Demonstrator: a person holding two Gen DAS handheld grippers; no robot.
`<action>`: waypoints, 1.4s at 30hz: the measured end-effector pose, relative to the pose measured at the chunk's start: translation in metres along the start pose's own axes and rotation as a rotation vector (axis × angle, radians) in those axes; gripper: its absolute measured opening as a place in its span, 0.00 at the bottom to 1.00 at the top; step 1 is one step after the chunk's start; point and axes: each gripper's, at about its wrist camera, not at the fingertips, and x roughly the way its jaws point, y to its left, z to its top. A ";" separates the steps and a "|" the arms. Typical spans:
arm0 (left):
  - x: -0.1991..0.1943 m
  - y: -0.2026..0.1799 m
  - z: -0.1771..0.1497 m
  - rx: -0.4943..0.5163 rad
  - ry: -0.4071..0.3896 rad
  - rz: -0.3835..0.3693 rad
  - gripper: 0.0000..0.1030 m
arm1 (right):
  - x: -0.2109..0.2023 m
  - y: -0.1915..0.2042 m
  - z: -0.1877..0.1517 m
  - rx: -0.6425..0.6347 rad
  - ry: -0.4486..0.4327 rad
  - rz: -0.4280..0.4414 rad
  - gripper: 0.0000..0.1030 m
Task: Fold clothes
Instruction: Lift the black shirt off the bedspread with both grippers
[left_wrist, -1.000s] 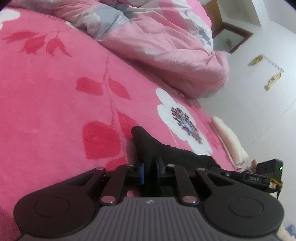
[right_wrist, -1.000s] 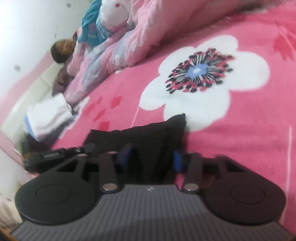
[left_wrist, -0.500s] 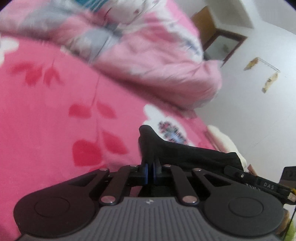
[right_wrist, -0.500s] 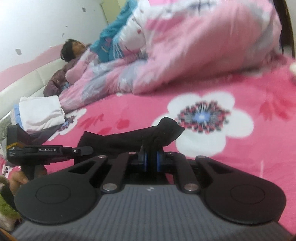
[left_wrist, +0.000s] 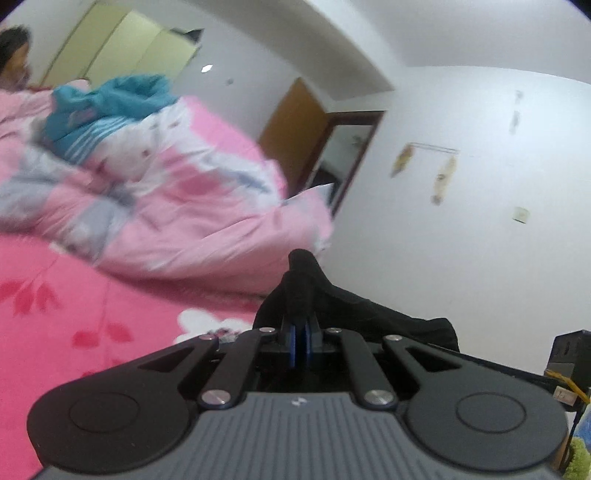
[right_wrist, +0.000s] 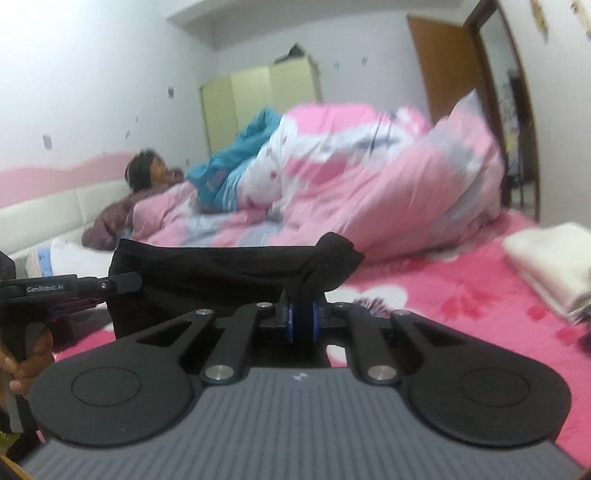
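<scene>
A black garment (right_wrist: 221, 269) hangs stretched in the air above the pink flowered bed (right_wrist: 461, 302), held at two corners. My left gripper (left_wrist: 300, 332) is shut on one corner of the black garment (left_wrist: 354, 306), whose tip sticks up past the fingers. My right gripper (right_wrist: 301, 317) is shut on the other corner, which bunches above the blue pads. In the right wrist view the left gripper (right_wrist: 110, 284) shows at the garment's far left end, held by a hand (right_wrist: 22, 365).
A crumpled pink quilt (right_wrist: 369, 177) with a teal garment (right_wrist: 236, 158) on it lies across the back of the bed. A person (right_wrist: 147, 173) lies at the headboard. Folded white cloth (right_wrist: 550, 266) rests at the bed's right side. A brown door (left_wrist: 291, 125) stands behind.
Both grippers rose from the bedspread with the black garment, lifting it clear of the bed. The right gripper went from open around the cloth to shut on it.
</scene>
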 end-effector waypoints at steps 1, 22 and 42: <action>-0.001 -0.009 0.002 0.008 -0.003 -0.013 0.05 | -0.011 -0.002 0.003 0.001 -0.022 -0.009 0.07; 0.147 -0.235 -0.013 0.096 0.110 -0.510 0.05 | -0.206 -0.131 0.037 -0.042 -0.345 -0.503 0.07; 0.319 -0.347 -0.046 0.018 0.225 -0.673 0.05 | -0.209 -0.312 0.072 -0.020 -0.400 -0.798 0.07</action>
